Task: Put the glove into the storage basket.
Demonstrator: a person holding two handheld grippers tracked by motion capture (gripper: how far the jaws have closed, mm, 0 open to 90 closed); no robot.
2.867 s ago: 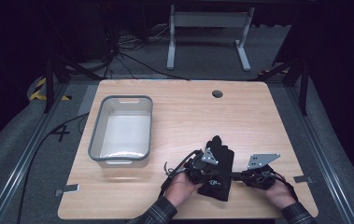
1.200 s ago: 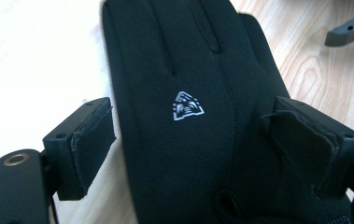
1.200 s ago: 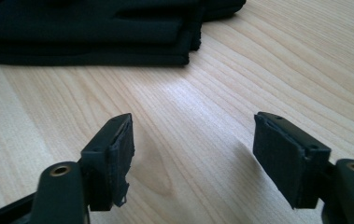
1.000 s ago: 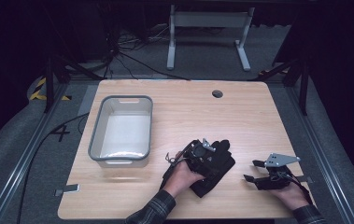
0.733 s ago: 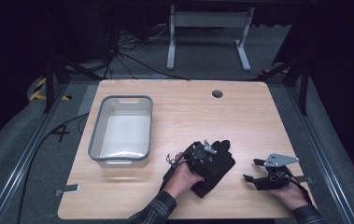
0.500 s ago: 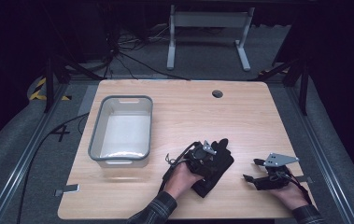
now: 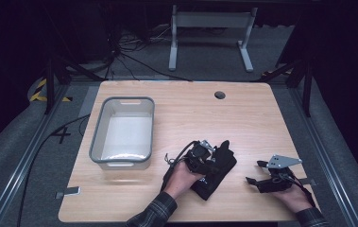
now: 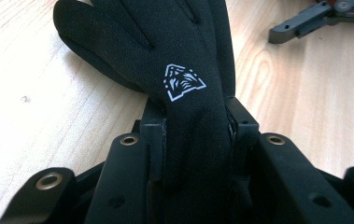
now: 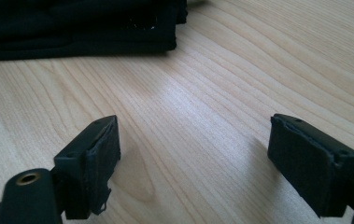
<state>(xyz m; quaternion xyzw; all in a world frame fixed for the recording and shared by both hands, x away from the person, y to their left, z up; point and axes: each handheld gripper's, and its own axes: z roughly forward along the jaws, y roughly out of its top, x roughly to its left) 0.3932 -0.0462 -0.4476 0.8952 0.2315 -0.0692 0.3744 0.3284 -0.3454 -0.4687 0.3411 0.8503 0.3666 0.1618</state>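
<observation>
Lying near the counter's [image 7: 261, 118] front edge in the high view, a black glove [image 7: 217, 170] sits right of a grey tub [image 7: 122, 132]. Left gripper [image 8: 195, 126] view: jaws clamp the glove [image 8: 165, 56]. Right gripper [image 9: 193, 163] view: jaws wide apart, holding nothing.
</observation>
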